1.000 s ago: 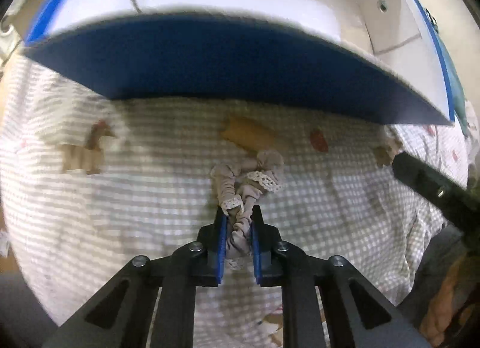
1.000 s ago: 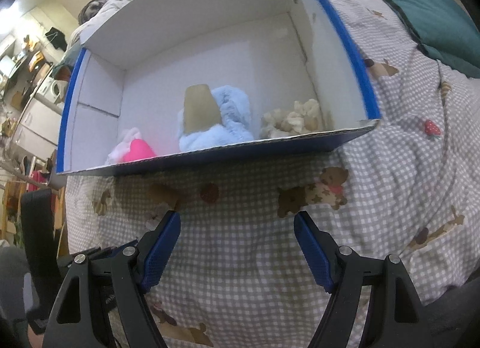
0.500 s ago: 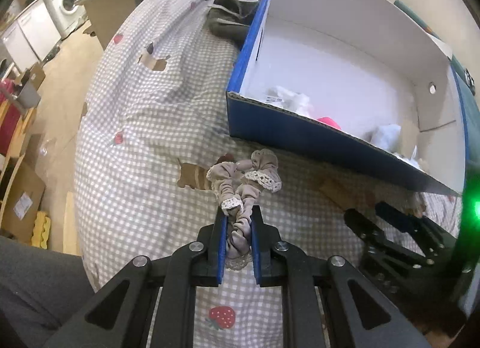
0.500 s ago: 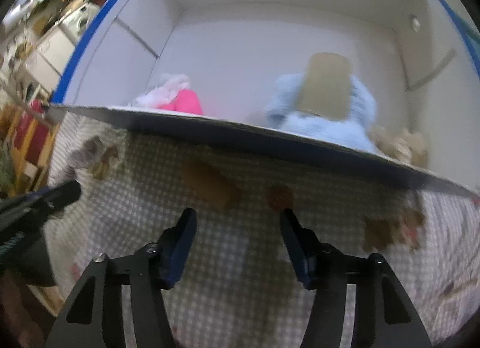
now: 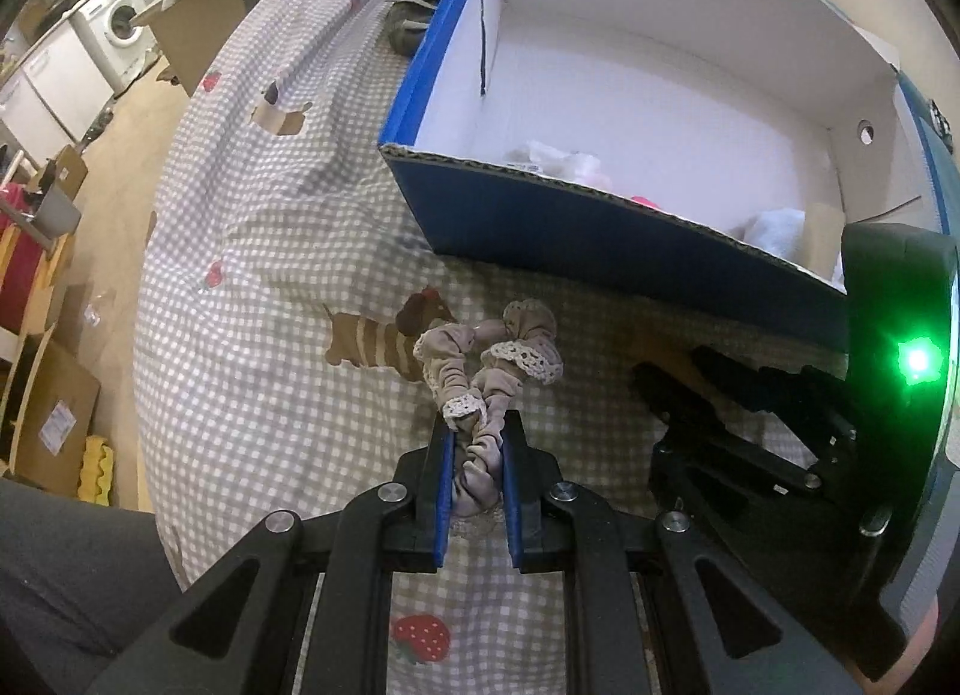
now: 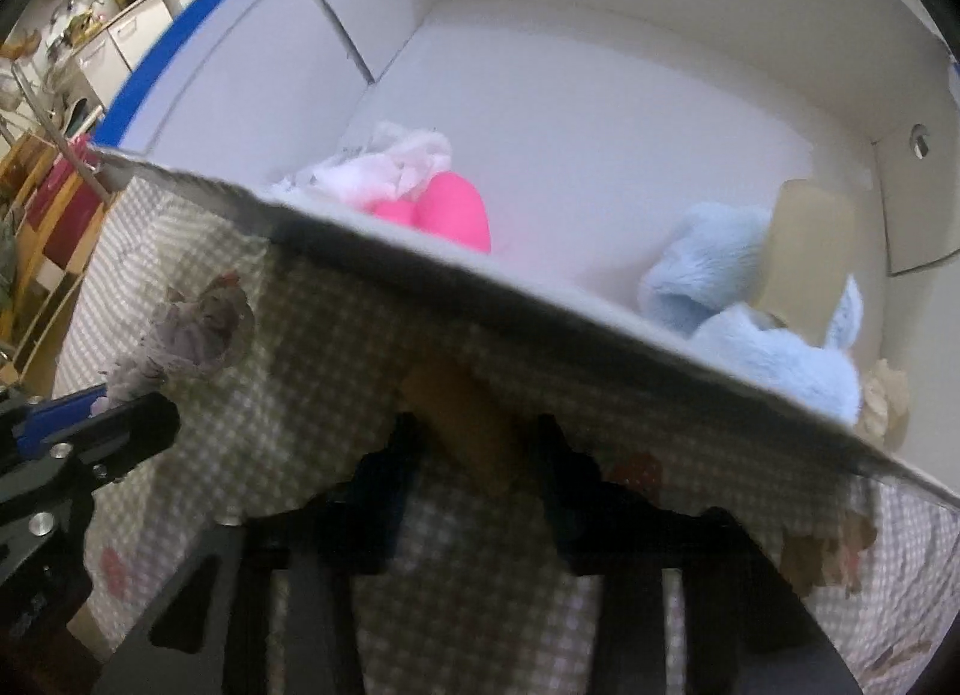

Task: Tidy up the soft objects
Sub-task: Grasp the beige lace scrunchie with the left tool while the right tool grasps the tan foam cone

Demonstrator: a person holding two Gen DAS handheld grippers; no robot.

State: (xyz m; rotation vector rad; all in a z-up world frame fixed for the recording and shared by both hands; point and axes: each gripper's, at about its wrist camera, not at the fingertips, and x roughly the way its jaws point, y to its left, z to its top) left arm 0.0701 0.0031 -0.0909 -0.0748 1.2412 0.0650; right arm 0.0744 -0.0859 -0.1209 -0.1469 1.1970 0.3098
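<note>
- A gathered cloth scrunchie (image 5: 489, 377) with lace trim, soft and matt, pinched between the left claw's (image 5: 475, 473) smooth blue pads.
- Beneath both claws, a matt woven checked bedspread (image 5: 270, 251).
- Ahead, a corrugated cardboard box (image 5: 540, 227), blue outside, plain white inside.
- Inside it, a fluffy blue plush toy (image 6: 750, 323) and a smooth pink item (image 6: 450, 209).
</note>
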